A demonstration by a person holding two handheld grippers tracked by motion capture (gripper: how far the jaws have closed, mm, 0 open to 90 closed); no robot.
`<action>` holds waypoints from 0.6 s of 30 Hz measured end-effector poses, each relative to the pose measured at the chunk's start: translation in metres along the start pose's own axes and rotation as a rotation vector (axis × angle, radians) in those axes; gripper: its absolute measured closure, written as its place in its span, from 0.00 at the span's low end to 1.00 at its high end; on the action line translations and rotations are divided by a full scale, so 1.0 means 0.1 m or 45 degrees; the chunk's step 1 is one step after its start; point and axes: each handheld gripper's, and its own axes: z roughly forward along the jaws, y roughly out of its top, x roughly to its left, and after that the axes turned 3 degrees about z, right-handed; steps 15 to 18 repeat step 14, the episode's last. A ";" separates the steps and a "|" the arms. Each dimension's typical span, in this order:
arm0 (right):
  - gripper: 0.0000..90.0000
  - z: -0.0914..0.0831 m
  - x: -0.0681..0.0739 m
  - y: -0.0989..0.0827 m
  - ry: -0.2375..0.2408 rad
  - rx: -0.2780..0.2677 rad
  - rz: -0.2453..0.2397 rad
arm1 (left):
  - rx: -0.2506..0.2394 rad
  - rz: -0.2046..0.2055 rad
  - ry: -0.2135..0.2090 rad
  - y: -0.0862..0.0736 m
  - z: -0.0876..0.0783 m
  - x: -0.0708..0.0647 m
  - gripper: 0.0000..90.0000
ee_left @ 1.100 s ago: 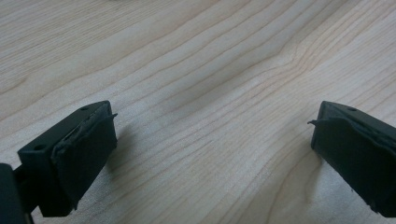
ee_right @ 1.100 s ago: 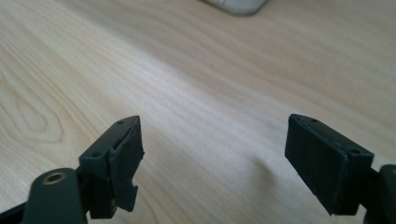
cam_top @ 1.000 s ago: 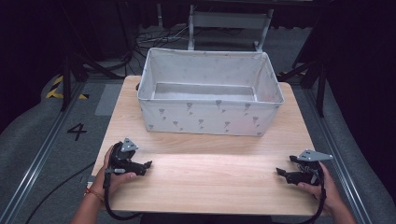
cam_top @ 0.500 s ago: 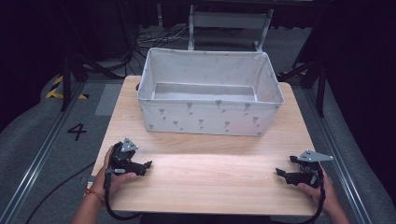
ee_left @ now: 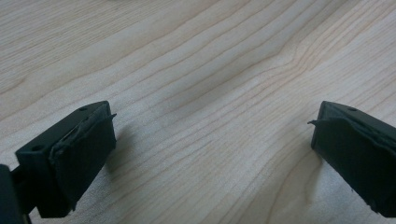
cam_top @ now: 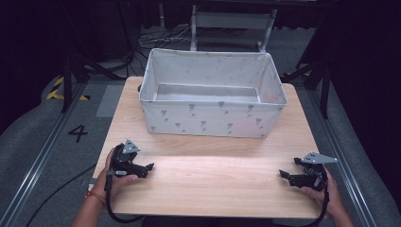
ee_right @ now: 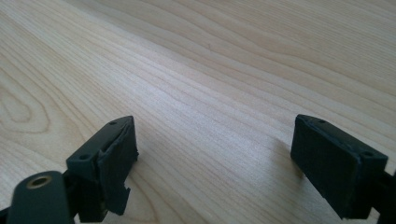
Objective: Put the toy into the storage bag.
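The left gripper (cam_top: 147, 167) rests low on the near left part of the wooden table (cam_top: 213, 184), held in the person's left hand (cam_top: 116, 177), its jaws pointing toward the table's middle. In the left gripper view its jaws stand wide apart with nothing but bare wood grain between them. The right gripper (cam_top: 283, 174) sits at the near right edge in the right hand (cam_top: 324, 189), jaws facing inward toward the other gripper; in the right gripper view they too are spread wide over bare wood, holding nothing. The two grippers are well apart. A white fabric bin (cam_top: 213, 120) with small grey marks stands on the far half of the table, open at the top, well apart from both grippers.
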 end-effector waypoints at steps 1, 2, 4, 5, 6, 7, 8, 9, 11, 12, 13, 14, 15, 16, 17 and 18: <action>0.16 0.00 0.00 0.00 0.000 0.000 0.000 | 0.001 0.002 0.001 0.00 0.00 0.00 0.00; 0.16 0.00 0.00 0.00 0.000 0.000 -0.001 | 0.001 0.002 0.000 0.00 0.00 0.00 0.00; 0.16 0.00 0.00 0.00 -0.002 0.000 -0.001 | 0.000 0.002 0.000 0.00 0.00 0.00 0.00; 0.16 0.00 0.00 0.00 -0.002 0.000 -0.001 | 0.000 0.002 0.000 0.00 0.00 0.00 0.00; 0.15 0.00 0.00 0.00 -0.005 0.001 0.001 | 0.001 0.002 0.000 0.00 0.00 0.00 0.00; 0.14 0.00 0.00 0.00 -0.008 0.003 0.003 | 0.001 0.002 0.001 0.00 0.00 0.00 0.00; 0.13 0.00 0.00 0.00 -0.012 0.004 0.008 | 0.001 0.002 0.001 0.00 0.00 0.00 0.00; 0.12 0.00 0.00 0.00 -0.017 0.008 0.010 | 0.001 0.002 0.001 0.00 0.00 0.00 0.00; 0.10 0.01 0.00 0.00 -0.024 0.014 0.021 | 0.001 0.003 0.000 0.00 0.00 0.00 0.00; 0.09 0.01 0.00 0.01 -0.029 0.015 0.025 | 0.001 0.003 0.001 0.00 0.00 0.00 0.00; 0.09 0.01 0.00 0.01 -0.032 0.017 0.027 | 0.001 0.002 0.000 0.00 0.00 0.00 0.00; 0.08 0.01 0.00 0.01 -0.036 0.019 0.031 | 0.001 0.003 0.000 0.00 0.00 0.00 0.00; 0.08 0.01 0.00 0.01 -0.036 0.019 0.031 | 0.001 0.003 0.000 0.00 0.00 0.00 0.00; 0.08 0.01 0.00 0.01 -0.036 0.019 0.031 | 0.001 0.003 0.000 0.00 0.00 0.00 0.00; 0.08 0.01 0.00 0.01 -0.036 0.019 0.031 | 0.001 0.003 0.000 0.00 0.00 0.00 0.00; 0.08 0.01 0.00 0.01 -0.036 0.019 0.031 | 0.001 0.003 0.000 0.00 0.00 0.00 0.00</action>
